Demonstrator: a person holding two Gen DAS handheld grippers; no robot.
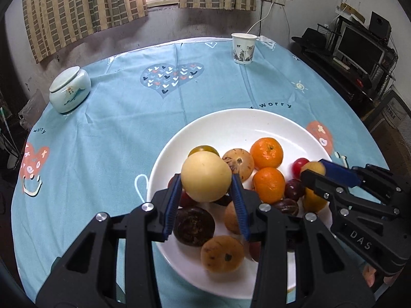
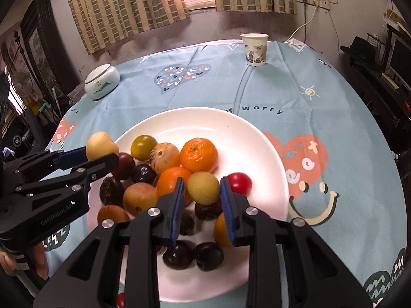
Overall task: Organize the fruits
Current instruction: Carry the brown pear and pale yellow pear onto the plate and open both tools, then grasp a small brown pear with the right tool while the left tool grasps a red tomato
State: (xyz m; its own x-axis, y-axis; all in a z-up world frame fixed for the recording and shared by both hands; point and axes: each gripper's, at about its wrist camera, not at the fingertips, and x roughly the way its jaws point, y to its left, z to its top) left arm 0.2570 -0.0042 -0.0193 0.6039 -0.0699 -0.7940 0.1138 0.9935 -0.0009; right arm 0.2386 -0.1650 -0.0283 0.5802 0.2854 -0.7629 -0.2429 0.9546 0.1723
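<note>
A white plate holds a pile of fruit: two oranges, dark plums, brown fruits and a red tomato. My left gripper is shut on a pale yellow fruit, held above the plate's left side; it also shows in the right wrist view. My right gripper is shut on a small yellow-green fruit over the plate; it shows at the right of the left wrist view.
A paper cup stands at the far edge of the round table with a blue cloth. A lidded ceramic jar sits far left. A TV stand is to the right.
</note>
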